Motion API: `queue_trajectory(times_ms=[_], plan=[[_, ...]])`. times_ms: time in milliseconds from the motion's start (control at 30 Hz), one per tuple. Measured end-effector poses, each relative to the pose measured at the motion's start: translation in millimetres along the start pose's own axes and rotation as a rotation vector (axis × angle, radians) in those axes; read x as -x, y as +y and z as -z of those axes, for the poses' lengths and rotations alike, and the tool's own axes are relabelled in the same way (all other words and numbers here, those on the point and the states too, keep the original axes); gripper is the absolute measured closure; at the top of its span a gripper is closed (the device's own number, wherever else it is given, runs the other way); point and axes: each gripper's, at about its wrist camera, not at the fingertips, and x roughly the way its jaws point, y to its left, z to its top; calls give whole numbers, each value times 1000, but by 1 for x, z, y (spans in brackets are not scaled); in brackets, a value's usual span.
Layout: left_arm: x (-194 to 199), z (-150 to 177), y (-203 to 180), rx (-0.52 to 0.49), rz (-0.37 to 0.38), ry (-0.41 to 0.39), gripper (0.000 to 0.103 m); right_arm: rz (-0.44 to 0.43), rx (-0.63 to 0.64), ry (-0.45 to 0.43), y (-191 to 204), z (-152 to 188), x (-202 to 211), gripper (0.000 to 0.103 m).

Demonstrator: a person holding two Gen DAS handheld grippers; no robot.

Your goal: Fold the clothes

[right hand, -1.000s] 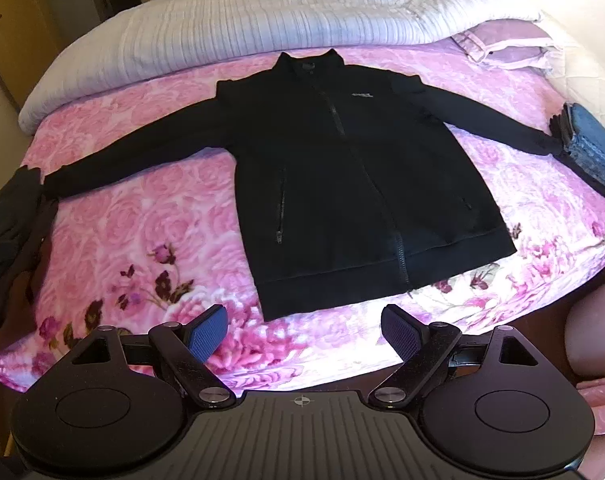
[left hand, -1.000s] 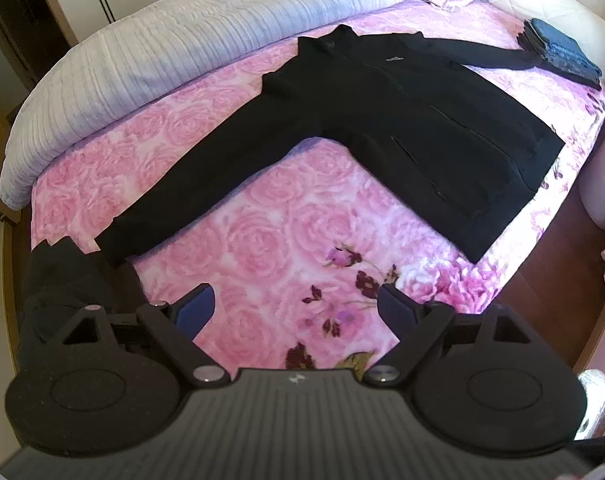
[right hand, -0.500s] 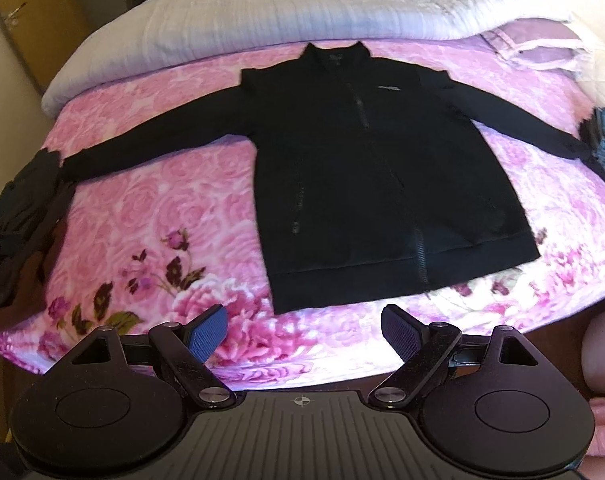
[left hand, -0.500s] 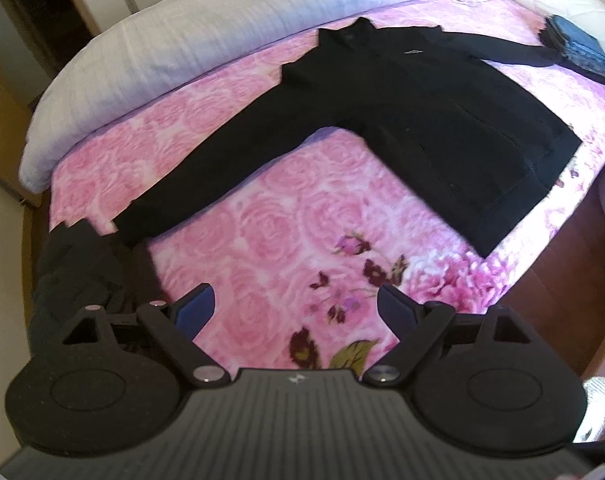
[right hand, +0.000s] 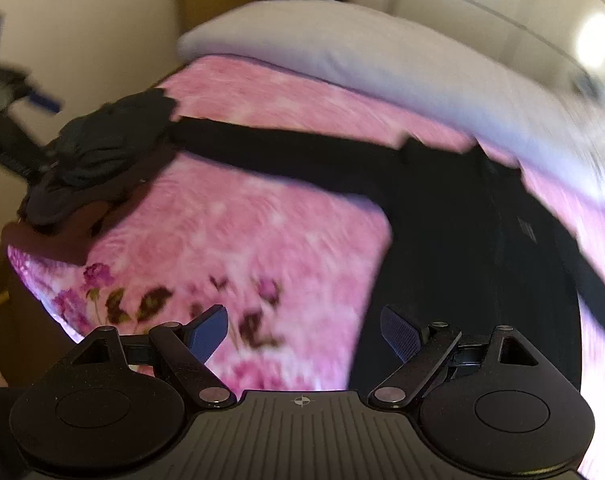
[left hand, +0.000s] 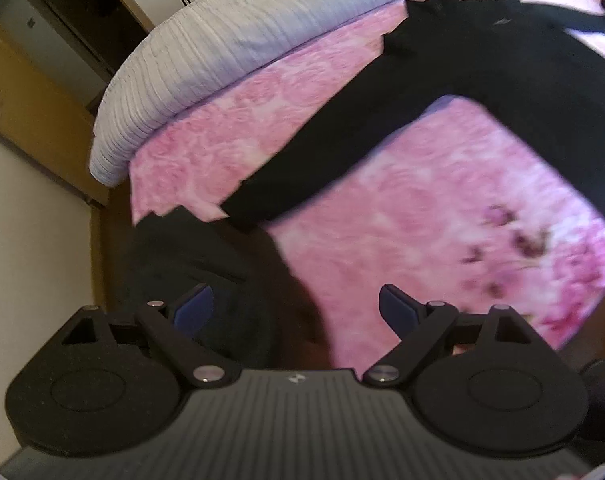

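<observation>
**Both grippers empty, sleeve fold not yet begun**

While the black jacket (left hand: 514,80) lies spread flat on the pink floral bedspread (left hand: 402,232), neither tool has hold of it: the left gripper (left hand: 296,310) has its fingers spread wide over the bed's corner, and the right gripper (right hand: 304,330) is likewise spread wide and empty above the blanket beside the jacket's hem.

The outstretched sleeve (right hand: 286,148) runs toward the corner of the bed, and both views are blurred, so fine detail of the cuff is hard to read. The step in hand looks like an approach to that sleeve. To do it well, I would pinch the cuff cleanly through both layers of cloth, lift only enough to free it from the bedspread, and carry it across the chest so the fold line falls at the shoulder seam, keeping the body of the jacket from dragging.

A dark crumpled garment (right hand: 102,152) sits at the bed's corner, touching or just beside the cuff; being the same colour, it could be caught by mistake. A pale ribbed duvet (left hand: 242,36) is bunched along the far side, near the collar.
</observation>
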Motion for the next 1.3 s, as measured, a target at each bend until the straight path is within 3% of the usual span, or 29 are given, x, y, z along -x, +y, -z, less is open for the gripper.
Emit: queue_trajectory(times_ms=[200, 300, 433, 700, 933, 1000, 1067, 1100, 1133, 1300], plan=[[-57, -15, 60, -46, 33, -64, 15, -52, 189, -40, 46, -69, -75, 17], [-80, -17, 76, -113, 51, -113, 15, -85, 277, -35, 67, -103, -121, 35], [-109, -11, 90, -206, 9, -124, 15, -124, 374, -47, 95, -146, -182, 42], [-146, 15, 118, -94, -28, -82, 15, -235, 517, -73, 158, -207, -300, 46], [-166, 31, 124, 1, -43, -83, 15, -172, 609, -44, 198, -215, -386, 54], [-170, 34, 126, 26, -51, -82, 15, -154, 629, -46, 203, -213, -400, 58], [-172, 37, 128, 41, -58, -80, 15, -131, 646, -51, 208, -212, -411, 72], [-172, 37, 128, 45, -60, -78, 15, -123, 650, -54, 208, -212, -414, 85], [-171, 37, 128, 48, -60, -78, 15, -124, 645, -54, 208, -213, -414, 90], [-164, 30, 123, 44, -55, -92, 15, -173, 515, -102, 186, -229, -381, 93]])
